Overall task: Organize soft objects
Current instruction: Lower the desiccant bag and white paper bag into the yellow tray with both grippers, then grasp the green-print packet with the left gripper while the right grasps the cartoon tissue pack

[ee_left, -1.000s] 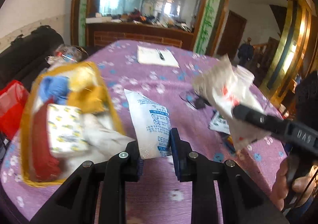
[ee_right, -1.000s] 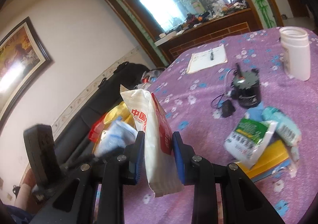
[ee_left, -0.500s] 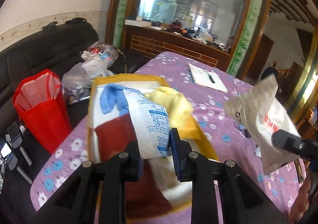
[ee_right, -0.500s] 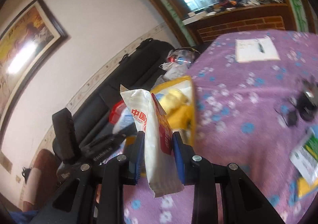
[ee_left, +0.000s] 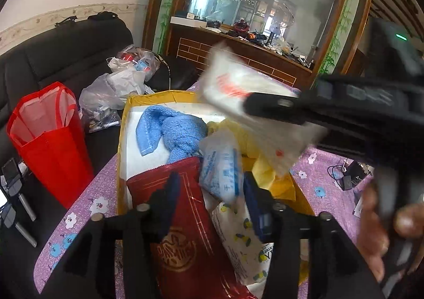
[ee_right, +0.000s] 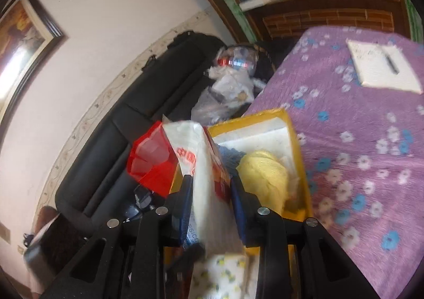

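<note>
So the yellow box (ee_left: 124, 139) sits at the edge of the counter (ee_right: 357, 139), which has a purple flowered cloth on it, and it's already pretty stuffed. Inside there's a blue towel (ee_left: 172, 129), a yellow cloth (ee_right: 265, 177), a dark red packet (ee_left: 182, 219) with gold print, and a white pack with little yellow dots (ee_left: 238, 232). Not much bare bottom left, just a white patch at the far corner.

Around it: a red bag (ee_left: 50, 145) stands just off the counter edge next to a black sofa (ee_left: 53, 55), with clear plastic bags (ee_left: 116, 86) of stuff piled on the seat. Farther along the counter there's a notepad (ee_right: 381, 68) with a pen on it, well apart from the box.

The left tool (ee_left: 209, 187) is over the box with its jaws opening. The white sachet with blue print (ee_left: 222, 169) is between them but looks loose, tilted and blurry, right over the red packet.

The right tool (ee_right: 212, 187) is clamped on a white pouch with red print (ee_right: 204, 166), held upright over the near side of the box. From the left camera that same pouch hangs over the far right part of the box, above the yellow cloth, and the right tool's arm blocks a good chunk of that side.
</note>
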A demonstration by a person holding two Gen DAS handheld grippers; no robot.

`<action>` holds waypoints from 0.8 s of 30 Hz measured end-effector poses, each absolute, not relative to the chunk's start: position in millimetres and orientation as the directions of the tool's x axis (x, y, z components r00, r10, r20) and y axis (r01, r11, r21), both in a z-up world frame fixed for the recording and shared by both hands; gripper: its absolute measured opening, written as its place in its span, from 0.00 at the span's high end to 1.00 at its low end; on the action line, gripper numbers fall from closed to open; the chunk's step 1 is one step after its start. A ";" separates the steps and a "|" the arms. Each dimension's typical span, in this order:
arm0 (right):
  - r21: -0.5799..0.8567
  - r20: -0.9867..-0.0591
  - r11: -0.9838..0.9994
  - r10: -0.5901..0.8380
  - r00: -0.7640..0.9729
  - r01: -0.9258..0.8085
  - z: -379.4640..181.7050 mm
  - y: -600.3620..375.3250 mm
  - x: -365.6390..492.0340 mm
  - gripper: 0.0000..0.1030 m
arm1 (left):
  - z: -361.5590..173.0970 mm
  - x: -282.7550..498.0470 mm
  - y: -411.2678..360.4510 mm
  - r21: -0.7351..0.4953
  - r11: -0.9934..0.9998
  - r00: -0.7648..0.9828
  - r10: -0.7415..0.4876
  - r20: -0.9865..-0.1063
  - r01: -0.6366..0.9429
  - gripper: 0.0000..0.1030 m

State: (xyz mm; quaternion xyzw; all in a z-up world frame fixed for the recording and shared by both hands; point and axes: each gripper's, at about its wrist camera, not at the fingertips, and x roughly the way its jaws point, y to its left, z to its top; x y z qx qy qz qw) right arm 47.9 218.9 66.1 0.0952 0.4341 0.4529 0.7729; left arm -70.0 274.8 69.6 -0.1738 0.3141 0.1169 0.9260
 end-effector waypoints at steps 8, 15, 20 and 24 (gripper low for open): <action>0.528 -0.541 0.583 0.792 0.284 -0.618 79.5 196.3 48.9 0.42 | 78.3 -80.3 256.7 -0.202 0.935 0.808 0.128 -0.574 -0.292 0.28; 0.576 -0.454 0.563 0.823 0.340 -0.593 98.8 125.8 34.6 0.37 | 83.8 -70.6 223.2 -0.144 0.966 0.850 0.112 -0.514 -0.214 0.19; 0.582 -0.442 0.579 0.815 0.376 -0.571 97.1 64.5 13.6 0.37 | 65.4 -44.4 202.9 -0.059 0.981 0.794 0.111 -0.598 -0.182 0.19; 0.599 -0.424 0.596 0.802 0.421 -0.534 94.1 5.4 2.5 0.37 | 50.4 -28.1 192.2 0.039 0.984 0.745 0.156 -0.649 -0.173 0.19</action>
